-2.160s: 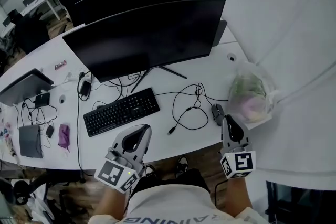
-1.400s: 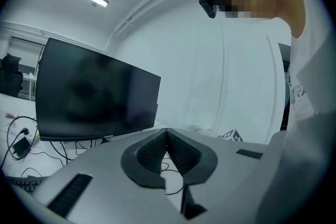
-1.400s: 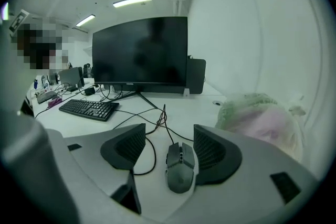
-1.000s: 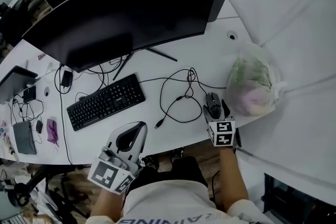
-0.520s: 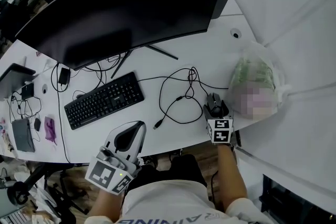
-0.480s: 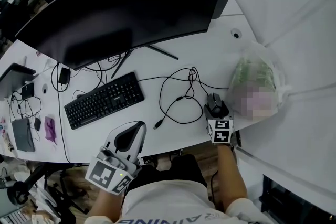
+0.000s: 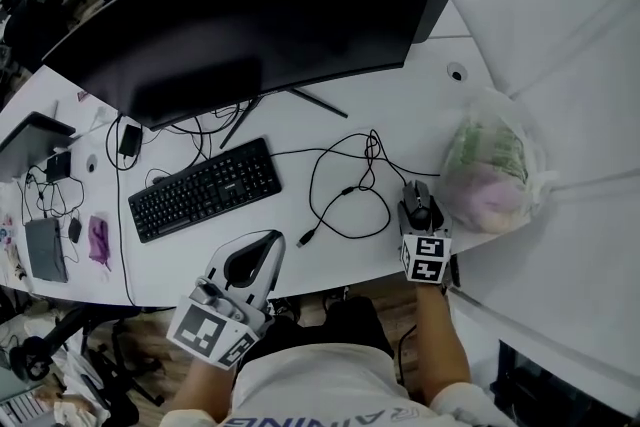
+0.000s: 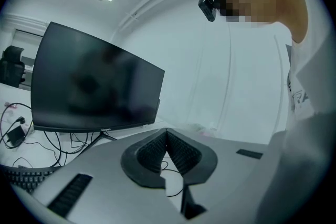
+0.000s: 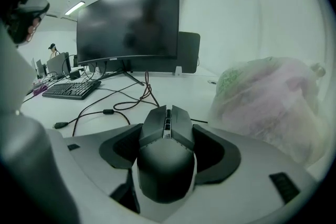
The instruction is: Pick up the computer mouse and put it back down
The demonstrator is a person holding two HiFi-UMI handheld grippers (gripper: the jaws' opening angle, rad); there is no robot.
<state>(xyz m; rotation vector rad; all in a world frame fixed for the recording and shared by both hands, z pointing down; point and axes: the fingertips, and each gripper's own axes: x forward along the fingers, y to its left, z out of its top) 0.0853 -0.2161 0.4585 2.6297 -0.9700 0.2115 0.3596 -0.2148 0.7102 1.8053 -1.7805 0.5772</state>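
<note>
A black computer mouse lies on the white desk, near its front edge and right beside a plastic bag. My right gripper reaches down over it, one jaw on either side. In the right gripper view the mouse fills the gap of the right gripper; the jaws are closing and I see no firm press of the pads. My left gripper hovers over the desk's front edge, well left of the mouse. In its own view the left gripper is shut and holds nothing.
A translucent bag of greenish and pink things sits just right of the mouse. Looped black cables lie to its left, then a black keyboard. Large dark monitors stand behind. Small gadgets clutter the far left.
My right gripper came forward from the desk's front edge until its jaws stood on either side of the mouse, and has stayed there. The left gripper kept still. The head view drifted slightly.
</note>
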